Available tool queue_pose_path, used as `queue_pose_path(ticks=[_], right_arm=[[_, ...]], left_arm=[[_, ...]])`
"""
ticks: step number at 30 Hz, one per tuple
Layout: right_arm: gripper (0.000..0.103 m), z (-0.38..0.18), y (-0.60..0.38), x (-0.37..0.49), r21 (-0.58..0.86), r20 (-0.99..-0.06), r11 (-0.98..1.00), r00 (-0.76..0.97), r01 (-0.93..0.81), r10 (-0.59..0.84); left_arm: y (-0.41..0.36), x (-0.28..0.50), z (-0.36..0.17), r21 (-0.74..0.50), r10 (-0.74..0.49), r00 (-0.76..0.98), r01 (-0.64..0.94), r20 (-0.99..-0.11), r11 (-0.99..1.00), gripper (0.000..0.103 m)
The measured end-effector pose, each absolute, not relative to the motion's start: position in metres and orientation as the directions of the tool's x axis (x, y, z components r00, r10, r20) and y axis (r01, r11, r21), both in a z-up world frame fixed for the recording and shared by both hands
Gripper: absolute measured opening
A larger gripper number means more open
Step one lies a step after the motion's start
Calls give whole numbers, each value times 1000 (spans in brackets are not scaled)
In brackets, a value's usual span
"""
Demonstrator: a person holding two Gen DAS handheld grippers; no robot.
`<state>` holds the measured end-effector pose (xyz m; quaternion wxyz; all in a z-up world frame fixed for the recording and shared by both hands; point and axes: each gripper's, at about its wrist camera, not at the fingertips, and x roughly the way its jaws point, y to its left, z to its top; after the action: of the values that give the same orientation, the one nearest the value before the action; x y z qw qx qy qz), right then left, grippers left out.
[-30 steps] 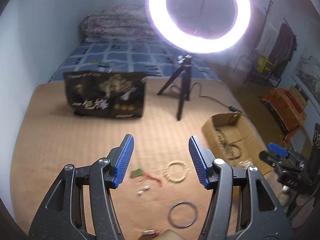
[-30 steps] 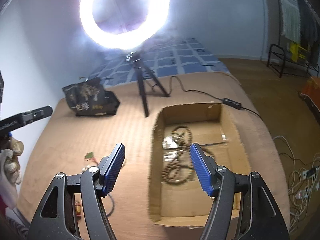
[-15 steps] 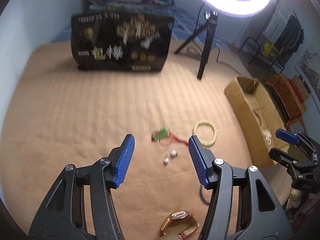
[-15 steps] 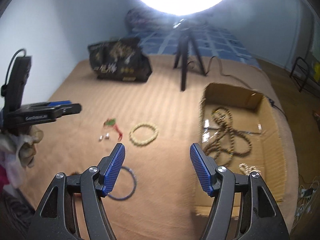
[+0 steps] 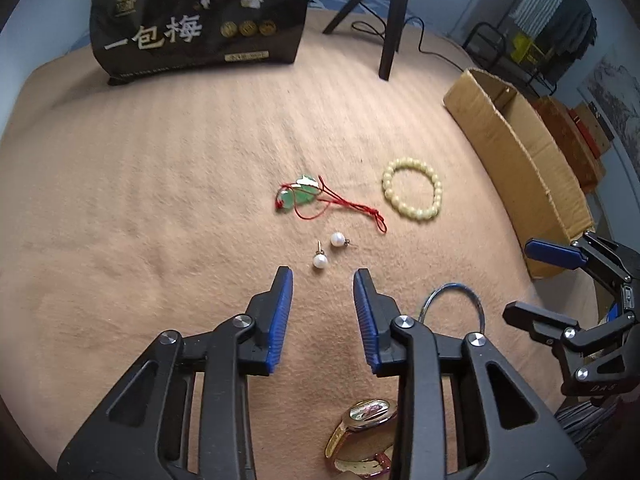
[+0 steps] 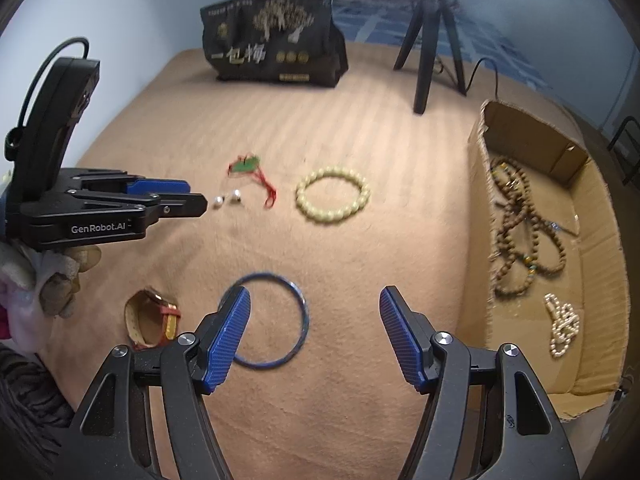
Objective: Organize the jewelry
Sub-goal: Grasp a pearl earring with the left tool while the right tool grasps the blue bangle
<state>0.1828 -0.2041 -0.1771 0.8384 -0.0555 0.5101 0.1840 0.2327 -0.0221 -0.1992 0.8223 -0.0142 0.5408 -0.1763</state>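
Jewelry lies on a tan blanket. Two pearl earrings (image 5: 328, 251) sit just ahead of my open left gripper (image 5: 323, 276); they also show in the right wrist view (image 6: 227, 199). A green pendant on red cord (image 5: 304, 196), a cream bead bracelet (image 5: 413, 195), a blue bangle (image 6: 267, 320) and a watch (image 5: 366, 438) lie around them. My right gripper (image 6: 315, 300) is open and empty, its left finger over the bangle's rim. The cardboard box (image 6: 600, 248) at right holds brown bead necklaces (image 6: 524, 236) and a pearl piece (image 6: 562, 326).
A black printed bag (image 5: 200, 20) stands at the back of the blanket. Black tripod legs (image 5: 390, 20) with a cable stand behind the box. The blanket's edge drops off beyond the box to a floor with racks and boxes.
Both grippers have dropped lower and tilted down toward the blanket. The left gripper has moved in close to the pearl earrings and narrowed a little. The right one has swung left from the box over the bangle.
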Motion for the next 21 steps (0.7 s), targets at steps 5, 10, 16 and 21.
queue_pose_path(ticks=[5,10,16,21], right_arm=[[57,-188,-202,184,107,-895,920,367,-376,254],[51,-194,-200,186,100,-905,920,351,-379,243],[41,-199,-199,188,108,-914,919,325,-380,242],[34,-202,-198,187,110,-920,918,310,-382,239]], left_arm=[[-28,233,-205,-166,-275,368,301,-888,939,27],[-29,238,-210,-148,-260,372,304,-891,941,17],[-33,241,-214,-129,-251,372,323,-894,938,17],[-37,246,-217,-126,-250,373,326,-894,937,17]])
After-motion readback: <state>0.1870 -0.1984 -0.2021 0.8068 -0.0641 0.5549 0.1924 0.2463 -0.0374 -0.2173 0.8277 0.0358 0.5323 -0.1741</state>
